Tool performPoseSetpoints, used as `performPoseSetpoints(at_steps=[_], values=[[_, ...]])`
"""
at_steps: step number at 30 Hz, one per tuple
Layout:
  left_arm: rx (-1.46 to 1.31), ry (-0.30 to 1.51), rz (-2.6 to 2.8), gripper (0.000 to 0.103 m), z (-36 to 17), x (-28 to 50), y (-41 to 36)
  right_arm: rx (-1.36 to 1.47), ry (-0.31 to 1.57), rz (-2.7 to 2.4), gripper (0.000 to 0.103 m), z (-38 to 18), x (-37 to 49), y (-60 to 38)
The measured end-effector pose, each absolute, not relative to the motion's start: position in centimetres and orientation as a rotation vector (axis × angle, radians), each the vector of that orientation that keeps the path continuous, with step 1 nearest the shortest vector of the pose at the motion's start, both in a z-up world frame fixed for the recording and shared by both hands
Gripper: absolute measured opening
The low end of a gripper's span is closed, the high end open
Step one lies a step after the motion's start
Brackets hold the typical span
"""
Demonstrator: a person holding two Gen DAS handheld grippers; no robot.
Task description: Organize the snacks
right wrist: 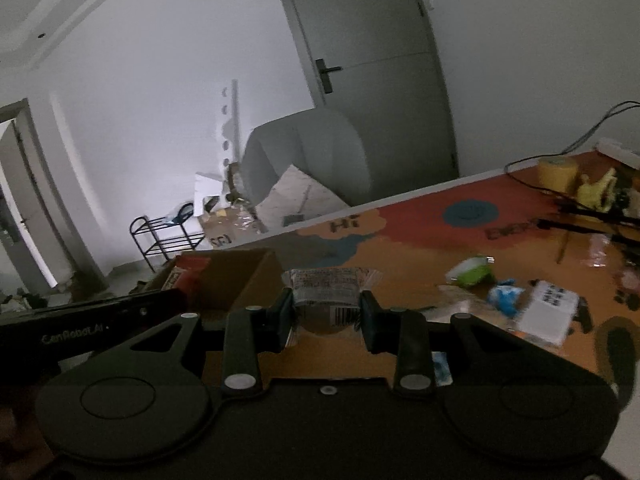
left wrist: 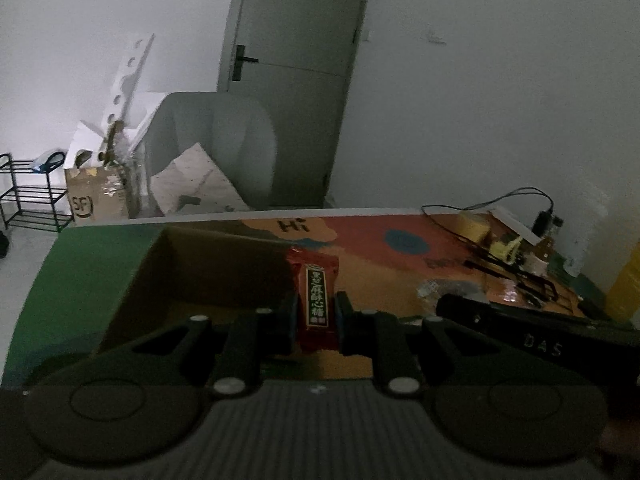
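**Both grippers holding snacks beside the box**

The left gripper (left wrist: 316, 316) is pinching a red candy packet (left wrist: 316, 300) upright between its pads, just off the right wall of the open cardboard box (left wrist: 188, 268), which is sitting near the mat's (left wrist: 360, 236) far left corner. The right gripper (right wrist: 326, 312) is clamping a clear wrapped snack (right wrist: 326, 286) next to the box. More loose snacks (right wrist: 504, 296) are lying toward the mat's right edge.
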State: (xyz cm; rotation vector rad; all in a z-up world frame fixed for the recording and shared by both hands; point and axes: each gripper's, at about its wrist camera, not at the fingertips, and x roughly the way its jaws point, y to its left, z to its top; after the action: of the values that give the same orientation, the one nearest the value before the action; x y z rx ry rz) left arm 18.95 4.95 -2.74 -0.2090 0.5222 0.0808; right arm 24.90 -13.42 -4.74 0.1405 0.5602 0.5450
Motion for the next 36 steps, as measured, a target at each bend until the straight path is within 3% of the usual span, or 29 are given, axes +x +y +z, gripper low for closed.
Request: performPoseSetpoints(at_steps=[21,29,32,34,36], values=[[-0.306,0.571,0.178,0.018,-5.2,17.6,11.9,0.089,0.594,0.662,0.033,-4.8,24.1,-5.5],[-0.325,0.553,0.202,0.023,-4.5,16.8,12.9,0.093,0.609,0.716,0.035,-4.7,24.1,-3.8],[-0.330,0.551,0.206,0.032,-4.4,16.6,13.1,0.100,0.605,0.739,0.052,-4.4,23.9,-3.8],[-0.330,0.553,0.205,0.047,-4.4,16.6,13.1,0.100,0.601,0.725,0.056,-4.2,23.9,-4.1],[-0.334,0.551,0.202,0.052,-4.3,16.5,13.1,0.102,0.601,0.715,0.056,-4.2,23.9,-4.4]])
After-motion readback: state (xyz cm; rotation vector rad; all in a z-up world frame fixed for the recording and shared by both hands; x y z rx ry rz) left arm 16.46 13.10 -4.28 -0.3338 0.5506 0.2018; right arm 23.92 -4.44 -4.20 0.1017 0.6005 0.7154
